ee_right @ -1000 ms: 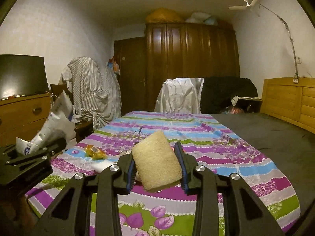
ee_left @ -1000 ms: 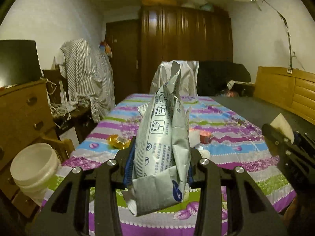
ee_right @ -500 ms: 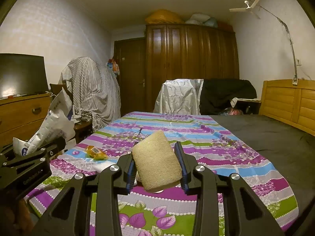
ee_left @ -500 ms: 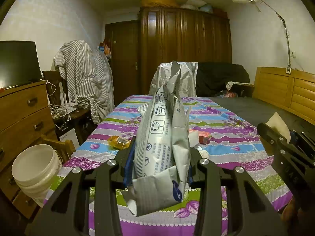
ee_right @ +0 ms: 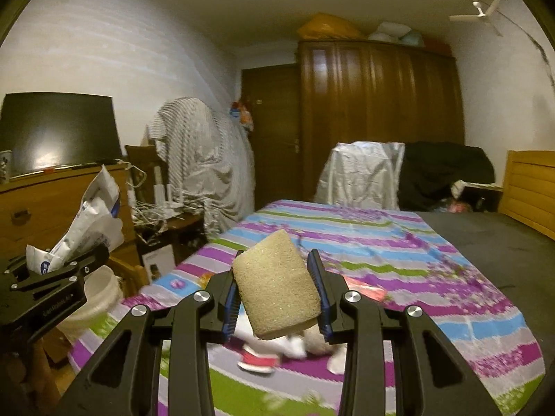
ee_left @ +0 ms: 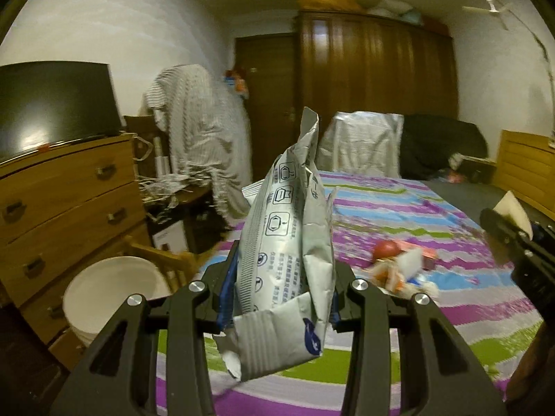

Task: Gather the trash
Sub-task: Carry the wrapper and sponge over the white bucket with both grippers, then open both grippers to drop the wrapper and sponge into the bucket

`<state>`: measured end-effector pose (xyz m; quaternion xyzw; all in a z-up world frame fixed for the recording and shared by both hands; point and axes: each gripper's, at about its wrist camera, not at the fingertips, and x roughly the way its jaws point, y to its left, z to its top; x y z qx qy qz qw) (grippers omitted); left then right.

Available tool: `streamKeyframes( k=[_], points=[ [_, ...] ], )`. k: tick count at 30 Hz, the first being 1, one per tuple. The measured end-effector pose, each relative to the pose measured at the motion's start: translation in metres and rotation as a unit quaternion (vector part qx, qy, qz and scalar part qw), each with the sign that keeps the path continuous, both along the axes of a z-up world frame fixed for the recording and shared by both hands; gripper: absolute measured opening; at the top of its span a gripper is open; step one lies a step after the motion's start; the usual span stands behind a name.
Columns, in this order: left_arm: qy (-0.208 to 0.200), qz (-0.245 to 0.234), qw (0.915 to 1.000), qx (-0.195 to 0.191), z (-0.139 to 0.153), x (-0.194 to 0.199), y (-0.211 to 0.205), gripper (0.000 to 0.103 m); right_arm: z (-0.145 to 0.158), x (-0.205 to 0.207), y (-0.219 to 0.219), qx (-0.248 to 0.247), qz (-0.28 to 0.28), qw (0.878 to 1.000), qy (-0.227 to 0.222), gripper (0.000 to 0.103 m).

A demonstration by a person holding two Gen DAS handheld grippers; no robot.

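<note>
My left gripper (ee_left: pixel 281 287) is shut on a crumpled silver snack bag (ee_left: pixel 288 242) that stands upright between its blue pads. In the right wrist view that bag (ee_right: pixel 90 222) and the left gripper (ee_right: pixel 59 270) appear at the left edge. A tan sponge (ee_right: pixel 275 286) is clamped in my right gripper (ee_right: pixel 277 291), tilted slightly. In the left wrist view the sponge (ee_left: pixel 513 208) shows at the far right. A white bucket (ee_left: pixel 107 298) stands on the floor at the lower left, beside the bed. Blurred wrappers (ee_left: pixel 399 270) lie on the striped bedspread (ee_left: pixel 433 215).
A wooden dresser (ee_left: pixel 62 208) with a dark screen (ee_left: pixel 52 111) stands left, behind the bucket. A wooden chair arm (ee_left: pixel 159 256) sits between bucket and bed. Striped cloth hangs over a chair (ee_left: pixel 197 131). More trash (ee_right: pixel 277 353) lies under the right gripper.
Both grippers have swung left and risen a little, each keeping its hold. The bucket and dresser have moved toward the middle of both views; the trash on the bed has slid right.
</note>
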<state>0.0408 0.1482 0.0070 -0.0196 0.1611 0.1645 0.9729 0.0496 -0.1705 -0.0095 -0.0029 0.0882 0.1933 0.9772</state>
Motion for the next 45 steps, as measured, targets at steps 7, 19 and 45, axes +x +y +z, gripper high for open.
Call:
streamKeyframes(
  k=[7, 19, 45],
  points=[
    [0.001, 0.06, 0.9982, -0.001, 0.011, -0.008, 0.065, 0.039, 0.024, 0.02, 0.071, 0.0, 0.05, 0.999, -0.001, 0.037],
    [0.016, 0.156, 0.9875, -0.015, 0.016, -0.031, 0.177, 0.039, 0.06, 0.041, 0.221, -0.02, 0.145, 0.989, -0.001, 0.037],
    [0.193, 0.192, 0.9529, -0.132, -0.068, -0.008, 0.342, 0.039, -0.039, 0.126, 0.552, -0.188, 0.359, 0.874, 0.268, 0.037]
  ],
)
